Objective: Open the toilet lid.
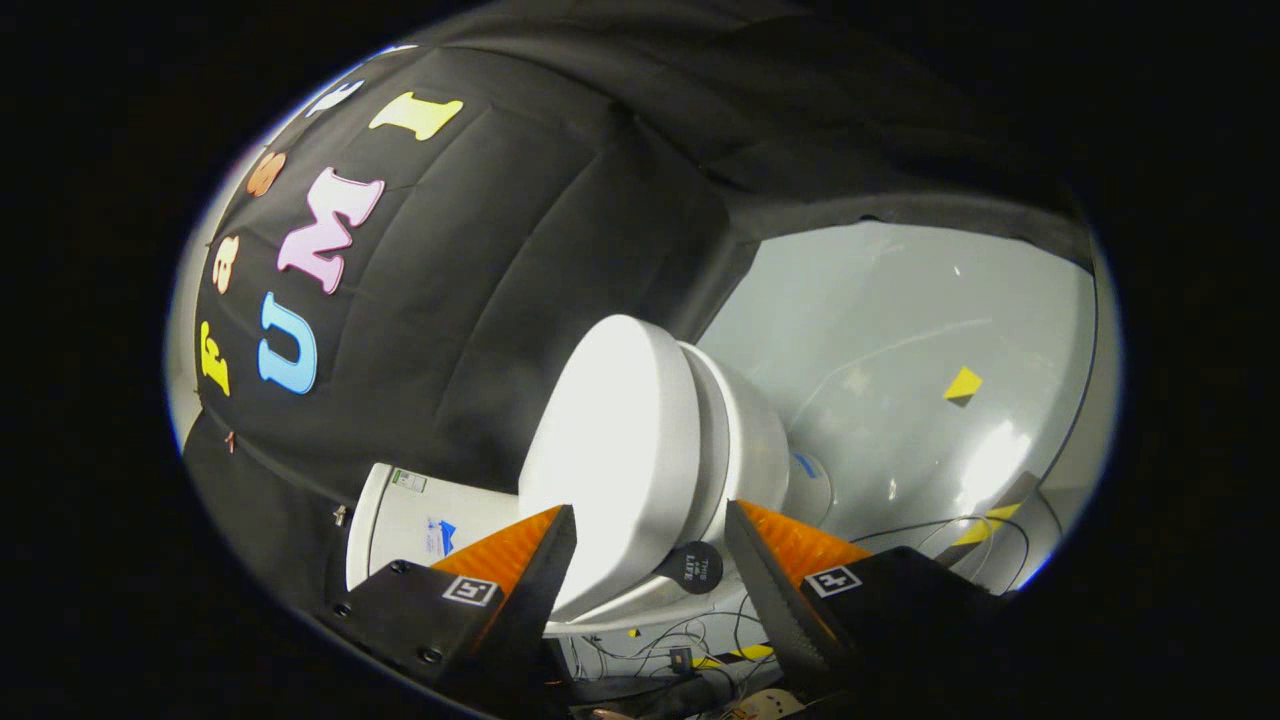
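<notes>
Fingers of the gripper [650, 555] stood wide apart, with the near rim of the white oval plastic toilet lid [612, 450] lying in the gap between them. The left finger [530, 570] sat against the lid's edge, while the right finger [770, 580] stayed clear of it, so nothing was clamped. The lid appeared closed over the white ceramic toilet bowl [750, 450], and a small round black sticker [696, 567] showed on the rim just below the lid. The white cistern [420, 520] stood behind the lid against the black cloth wall [480, 300]. Beyond the bowl stretched the glossy pale grey floor [900, 330], carrying a yellow-and-black tape marker [963, 385] and thin black cables [940, 525].
</notes>
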